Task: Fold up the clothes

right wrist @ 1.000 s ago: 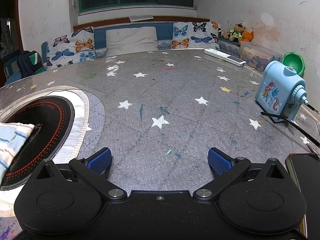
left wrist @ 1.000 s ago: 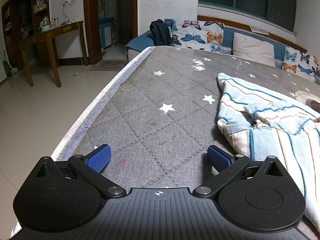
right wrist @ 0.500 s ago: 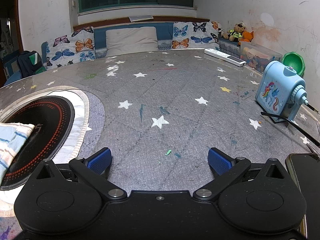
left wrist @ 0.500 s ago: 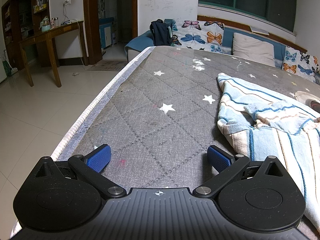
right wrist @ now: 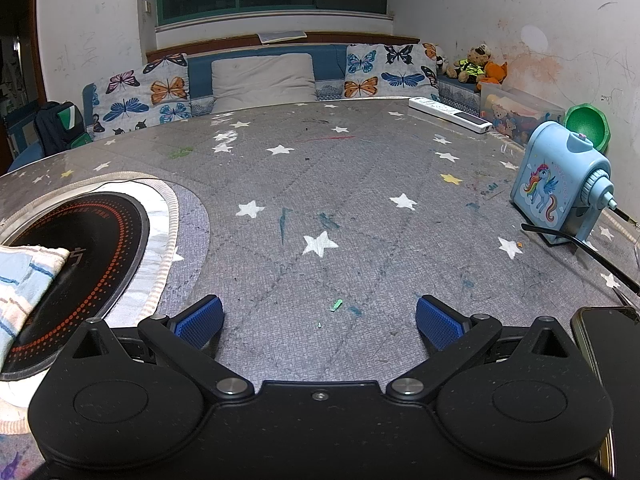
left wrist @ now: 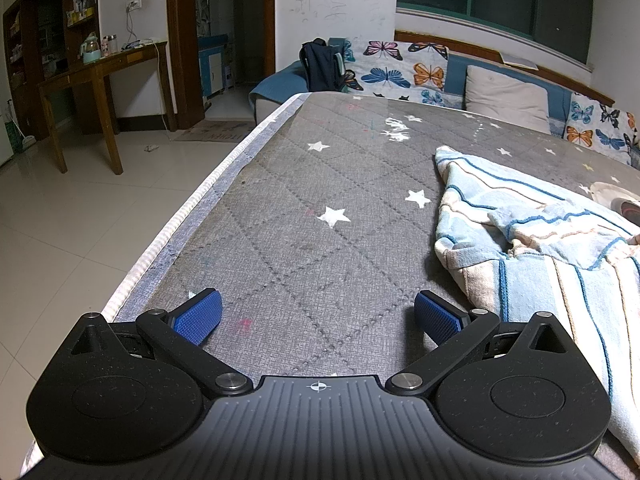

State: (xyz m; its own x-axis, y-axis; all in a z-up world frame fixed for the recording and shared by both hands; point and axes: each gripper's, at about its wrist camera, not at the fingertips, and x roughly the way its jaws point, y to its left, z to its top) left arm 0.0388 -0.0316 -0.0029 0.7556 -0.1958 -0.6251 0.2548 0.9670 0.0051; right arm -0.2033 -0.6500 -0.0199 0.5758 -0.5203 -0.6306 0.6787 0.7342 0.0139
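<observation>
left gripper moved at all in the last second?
No. The left gripper sits open over the same patch of table cover: the white star and the striped cloth hold the same places in its view as a second ago.

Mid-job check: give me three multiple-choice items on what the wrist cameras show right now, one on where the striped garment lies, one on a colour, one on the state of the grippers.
1. In the left wrist view, where does the striped garment lie relative to the left gripper?
A. To its right
B. To its left
C. Clamped between its fingers

2. What colour is the unicorn pencil sharpener?
A. Red
B. Light blue
C. Black

3. What state are the left gripper and right gripper in?
A. Both shut on cloth
B. Left shut, right open
C. Both open and empty

Answers:
1 A: the garment spreads over the star-print table cover on the right of the view, apart from the fingers.
2 B: its body is pale blue with a rainbow-maned unicorn.
3 C: the blue pads stand wide apart with only table cover between them.
</observation>
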